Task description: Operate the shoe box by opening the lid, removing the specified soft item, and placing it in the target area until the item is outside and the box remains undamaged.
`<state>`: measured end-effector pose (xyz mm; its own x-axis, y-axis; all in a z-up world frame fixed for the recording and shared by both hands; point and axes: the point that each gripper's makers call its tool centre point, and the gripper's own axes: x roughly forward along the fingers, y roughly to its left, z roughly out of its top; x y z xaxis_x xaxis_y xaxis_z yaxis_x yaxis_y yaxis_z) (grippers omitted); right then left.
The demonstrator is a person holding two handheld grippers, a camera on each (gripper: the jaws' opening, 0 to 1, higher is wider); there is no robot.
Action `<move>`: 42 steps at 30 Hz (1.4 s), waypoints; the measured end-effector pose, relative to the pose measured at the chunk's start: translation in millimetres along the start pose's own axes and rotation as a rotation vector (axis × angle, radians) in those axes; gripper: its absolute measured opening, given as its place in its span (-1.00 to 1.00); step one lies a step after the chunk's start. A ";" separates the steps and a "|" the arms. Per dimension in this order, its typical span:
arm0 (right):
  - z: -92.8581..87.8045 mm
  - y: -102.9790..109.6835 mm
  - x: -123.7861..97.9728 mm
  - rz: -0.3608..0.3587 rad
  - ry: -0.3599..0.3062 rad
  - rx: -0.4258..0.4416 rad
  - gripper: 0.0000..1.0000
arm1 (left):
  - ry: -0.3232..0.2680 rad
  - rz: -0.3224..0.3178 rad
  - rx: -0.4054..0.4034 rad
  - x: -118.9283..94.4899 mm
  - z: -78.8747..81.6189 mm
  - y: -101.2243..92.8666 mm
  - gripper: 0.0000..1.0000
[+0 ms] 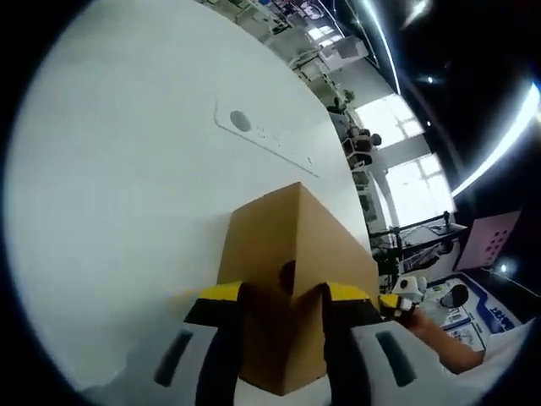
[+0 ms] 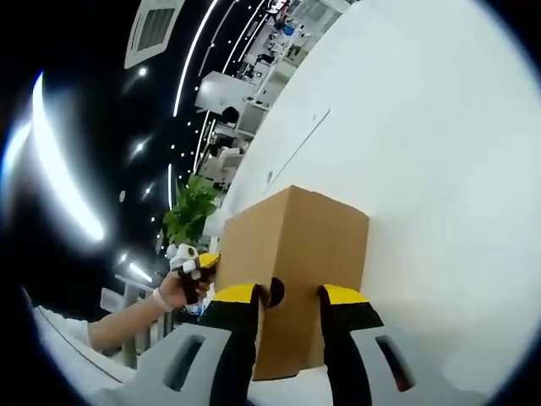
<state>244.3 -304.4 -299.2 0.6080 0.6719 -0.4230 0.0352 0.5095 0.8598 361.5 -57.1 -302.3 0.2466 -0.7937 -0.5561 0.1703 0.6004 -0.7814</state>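
Observation:
A plain brown cardboard shoe box (image 1: 279,228) stands on a white table (image 1: 127,169). In the left gripper view my left gripper (image 1: 283,292) has its yellow-tipped jaws on either side of a box edge, by a dark round finger hole, with cardboard filling the gap between them. At the box's far end a hand holds my right gripper (image 1: 404,303). In the right gripper view the shoe box (image 2: 296,237) sits the same way between the jaws of my right gripper (image 2: 287,293). My left gripper (image 2: 199,264) shows at the left, held in a hand. The box's inside is hidden.
A flush cable plate with a round hole (image 1: 241,121) lies in the table beyond the box. The white table (image 2: 439,127) spreads wide around the box. A green plant (image 2: 193,211), desks and bright windows (image 1: 406,182) stand beyond the table's edge.

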 end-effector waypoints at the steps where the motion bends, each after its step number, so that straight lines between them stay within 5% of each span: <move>1: 0.0 -0.1 0.1 0.001 0.000 0.001 -0.45 | 0.002 0.000 0.001 0.0 0.0 0.1 -0.29; 16: 1.2 0.5 -0.1 -0.008 -0.017 -0.004 -0.45 | 0.077 -0.008 0.008 -0.5 -8.4 -10.5 -0.31; 42: -0.8 2.7 1.3 -0.031 0.019 -0.011 -0.45 | 0.030 -0.010 -0.003 -4.6 -9.6 -11.4 -0.32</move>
<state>244.6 -301.7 -297.7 0.5916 0.6658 -0.4546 0.0447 0.5359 0.8431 349.2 -61.3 -293.5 0.2164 -0.8024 -0.5562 0.1695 0.5919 -0.7880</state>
